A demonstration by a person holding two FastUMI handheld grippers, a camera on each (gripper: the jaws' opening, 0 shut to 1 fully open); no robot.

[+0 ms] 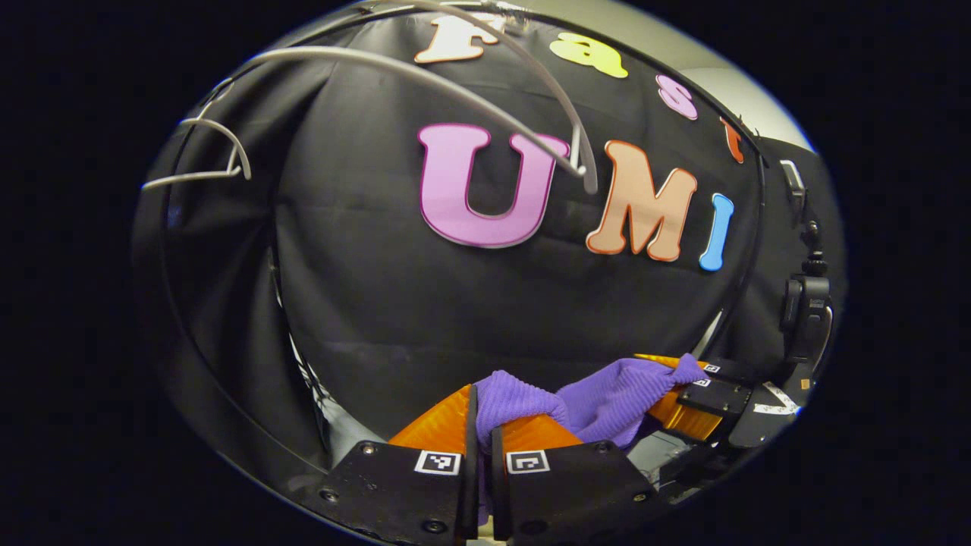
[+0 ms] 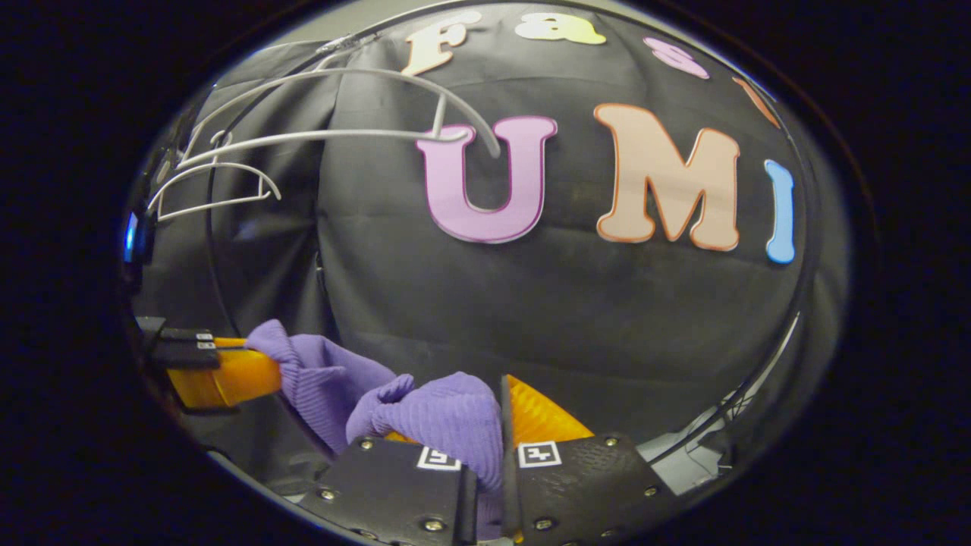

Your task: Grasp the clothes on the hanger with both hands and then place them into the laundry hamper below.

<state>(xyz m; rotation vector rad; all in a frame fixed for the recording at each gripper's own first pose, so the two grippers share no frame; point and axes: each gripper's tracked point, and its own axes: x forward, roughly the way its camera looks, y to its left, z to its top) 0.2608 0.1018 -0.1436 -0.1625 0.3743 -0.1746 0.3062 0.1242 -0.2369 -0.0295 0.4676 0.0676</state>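
The hamper is hidden, and most of the purple cloth (image 1: 607, 398) is cut off at the lower edge of both views, so its kind and full shape are hard to make out. One cloth is in sight, stretched between two grippers, well below the hangers.

In the left gripper view, the left gripper (image 1: 482, 425) has its jaws pressed together on one end of the cloth, a fold of which bulges above the fingertips. To the right of that fold, the right gripper (image 1: 683, 394) pinches the other end; its body is partly cut off by the edge of the picture.

In the right gripper view, the right gripper (image 2: 497, 425) pinches the cloth (image 2: 447, 421), which drapes over its left finger and hides much of it. To the left of the cloth, the left gripper (image 2: 250, 364) grips the far end, its body largely lost in shadow.

Two bare white hangers hang above the cloth: a near hanger (image 1: 455, 83) and a far hanger (image 1: 220, 152), whose hooks are hard to make out. In the right gripper view both appear again, near hanger (image 2: 425, 102) and far hanger (image 2: 220, 186).
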